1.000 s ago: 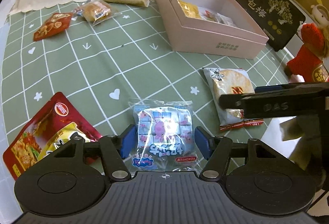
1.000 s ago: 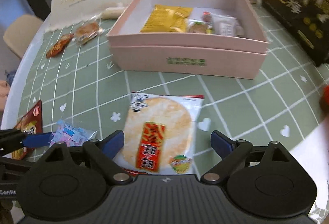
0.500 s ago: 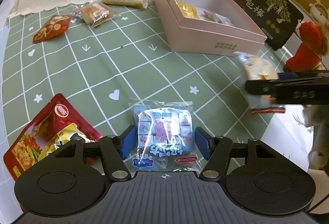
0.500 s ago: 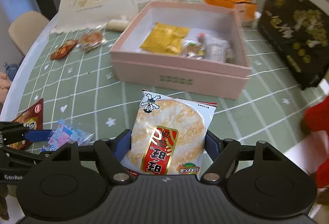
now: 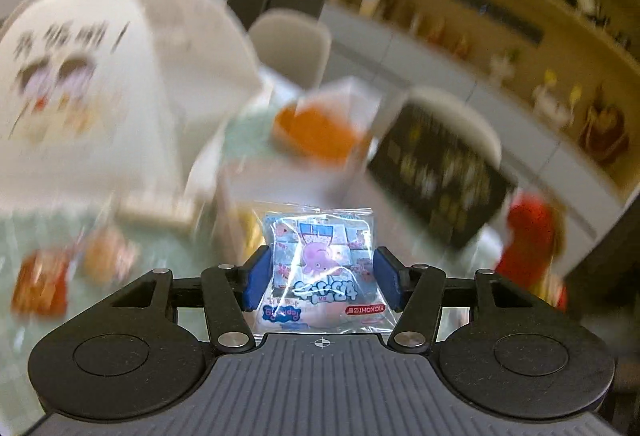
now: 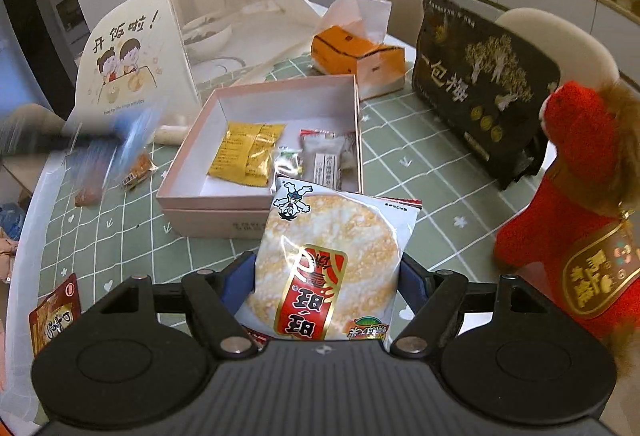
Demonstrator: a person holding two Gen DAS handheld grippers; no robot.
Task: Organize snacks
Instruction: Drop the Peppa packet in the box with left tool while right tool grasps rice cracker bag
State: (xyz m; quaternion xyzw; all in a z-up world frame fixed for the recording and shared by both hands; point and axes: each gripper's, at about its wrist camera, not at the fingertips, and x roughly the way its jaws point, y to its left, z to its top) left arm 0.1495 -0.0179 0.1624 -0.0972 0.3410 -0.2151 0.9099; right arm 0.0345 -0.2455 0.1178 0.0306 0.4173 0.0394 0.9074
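Observation:
My left gripper (image 5: 322, 276) is closing its jaws on a blue cartoon snack packet (image 5: 320, 256), whose sides touch both blue pads; it hangs lifted in a badly blurred view. In the right wrist view that packet (image 6: 128, 144) is a blue smear in the air left of the pink box. My right gripper (image 6: 326, 276) is shut on a round rice cracker packet (image 6: 328, 236), held above the green checked tablecloth just in front of the open pink box (image 6: 216, 222). Inside the box lie a yellow packet (image 6: 248, 152) and a few small wrapped snacks (image 6: 320, 156).
Around the box stand a white food cover (image 6: 132, 48), an orange tissue box (image 6: 356, 52), a black bag (image 6: 480, 84) and a red plush toy (image 6: 580, 196). Small snacks (image 6: 138, 168) lie left of the box, and a red packet (image 6: 54, 312) lies at the table's near left edge.
The left gripper lifted the blue packet off the table and tilted upward. The right gripper closed on the rice cracker packet and raised it towards the pink box.

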